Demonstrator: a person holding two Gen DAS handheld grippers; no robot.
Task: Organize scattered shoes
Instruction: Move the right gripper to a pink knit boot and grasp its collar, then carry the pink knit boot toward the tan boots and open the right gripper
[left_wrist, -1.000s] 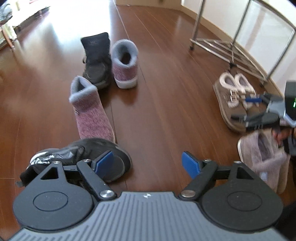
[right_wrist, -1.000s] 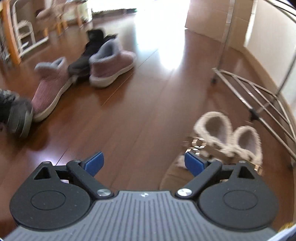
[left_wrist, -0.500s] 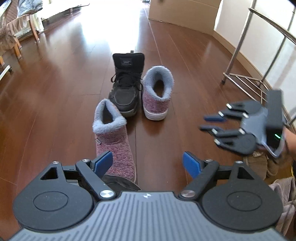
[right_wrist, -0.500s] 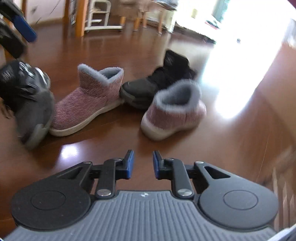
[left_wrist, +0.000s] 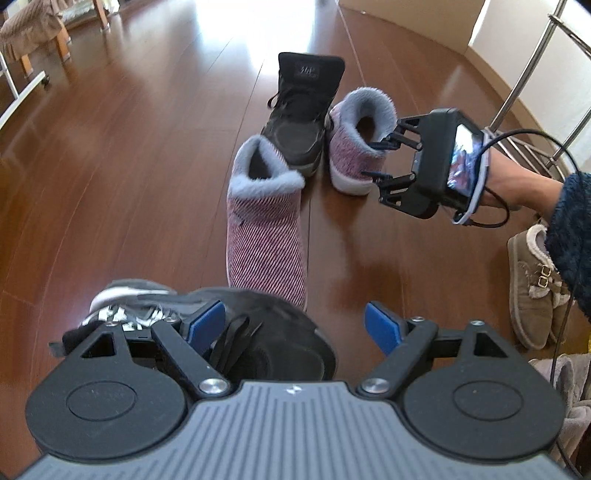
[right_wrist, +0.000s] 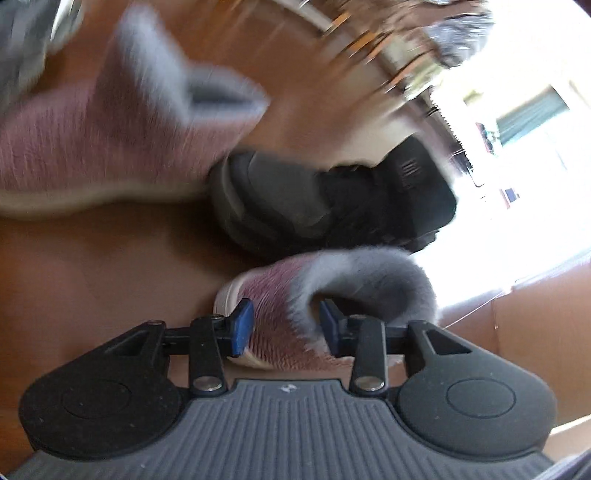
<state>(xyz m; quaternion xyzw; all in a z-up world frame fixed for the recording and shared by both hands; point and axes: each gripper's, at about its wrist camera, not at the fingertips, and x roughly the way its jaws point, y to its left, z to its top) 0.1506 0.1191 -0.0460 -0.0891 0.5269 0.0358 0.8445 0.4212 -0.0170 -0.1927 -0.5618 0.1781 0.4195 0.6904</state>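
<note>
Left wrist view: bare floor (left_wrist: 110, 166) lies open to the left of my left gripper (left_wrist: 295, 325), and a metal rack (left_wrist: 535, 92) bounds the right. Its jaws stand wide, gripping nothing, over the black sneaker (left_wrist: 266, 347). Ahead, the right gripper (left_wrist: 373, 158) meets the far pink boot (left_wrist: 354, 147).

Right wrist view, blurred: its narrow jaws pinch that boot's collar wall, which the left view leaves unclear.

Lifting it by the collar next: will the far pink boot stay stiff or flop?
Probably flops: the far pink boot has a soft knit upper and fluffy collar, so its wall may fold in the right hand-held gripper. Likely light, being mostly fabric. Gripped at one side, it may hang tilted toward its white sole.
</note>
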